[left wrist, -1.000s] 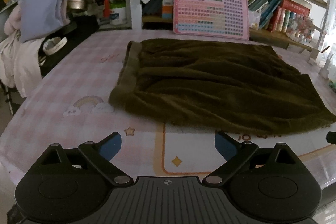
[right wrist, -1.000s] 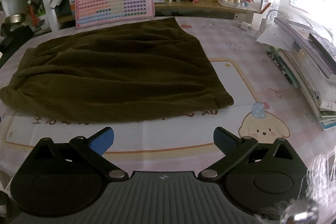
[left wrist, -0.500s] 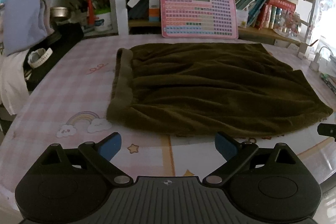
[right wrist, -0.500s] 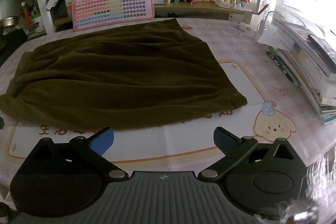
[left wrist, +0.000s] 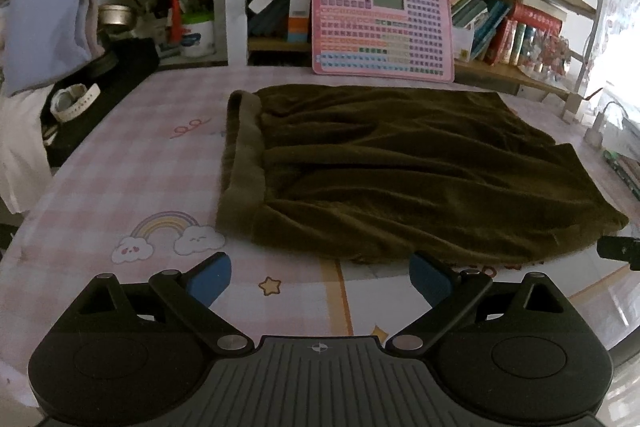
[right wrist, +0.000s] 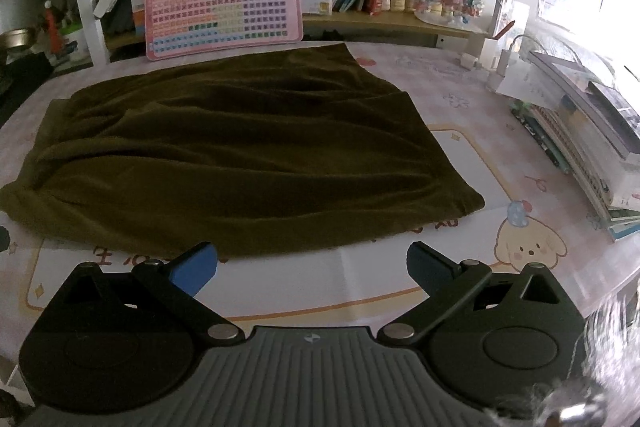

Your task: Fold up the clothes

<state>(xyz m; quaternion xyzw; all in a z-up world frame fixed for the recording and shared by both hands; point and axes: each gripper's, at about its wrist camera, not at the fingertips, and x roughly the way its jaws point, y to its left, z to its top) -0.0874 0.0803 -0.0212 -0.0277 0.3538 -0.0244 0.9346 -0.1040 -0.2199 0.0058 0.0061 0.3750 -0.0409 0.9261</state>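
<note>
Olive-brown plush skirt [left wrist: 400, 171] lies flat; over the last second I bring both tongs, left [left wrist: 320, 277] and right [right wrist: 312, 269], closer to its near hem, spread wide, empty.

left tongs [left wrist: 320, 277] spread wide, right tongs [right wrist: 312, 267] likewise, both empty

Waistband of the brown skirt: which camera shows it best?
The left wrist view. There the waistband runs as a lighter strip down the brown skirt's left side. In the right wrist view the skirt fills the frame, its waistband end squeezed against the left edge.
</note>
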